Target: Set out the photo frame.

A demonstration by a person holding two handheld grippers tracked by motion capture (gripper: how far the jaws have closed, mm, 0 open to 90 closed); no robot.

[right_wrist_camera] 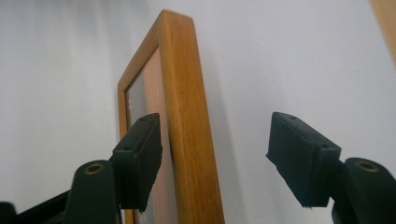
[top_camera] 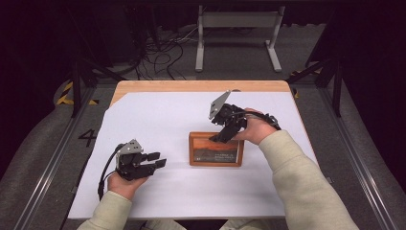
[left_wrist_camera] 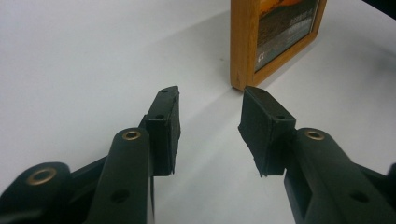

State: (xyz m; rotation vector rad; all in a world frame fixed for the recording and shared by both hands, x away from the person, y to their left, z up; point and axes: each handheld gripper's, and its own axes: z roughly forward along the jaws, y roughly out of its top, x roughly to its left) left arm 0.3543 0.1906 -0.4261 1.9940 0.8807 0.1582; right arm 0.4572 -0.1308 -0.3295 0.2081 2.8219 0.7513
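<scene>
Presently, listed largest to smallest, with the risk each item carries.

Table (top_camera: 158,191): white sheet over a wooden top, middle of the high view. Smooth surface; anything set on edge could skid on it.

Picture frame (top_camera: 216,149): wooden, orange print behind glass, just right of centre in the high view, apparently propped upright on its lower edge. Top rail (right_wrist_camera: 187,107) runs between the jaws in the right gripper view; one corner (left_wrist_camera: 243,46) shows upper right in the left gripper view. Judged risk: nothing grips it now, so a nudge could tip it flat, face down or onto its glass.

Right gripper (top_camera: 221,138): above the frame's top edge. Jaws stand parted astride the rail; the left pad (right_wrist_camera: 140,158) sits near the glass side, though contact cannot be told, and the other is well clear. Holds nothing. Risk: pulling away crooked would drag the near pad across the rail and topple the frame.

Left gripper (top_camera: 157,159): lower left of the high view, just beside the frame's corner. Jaws about half open, empty. Risk: too far off to catch a fall.
</scene>
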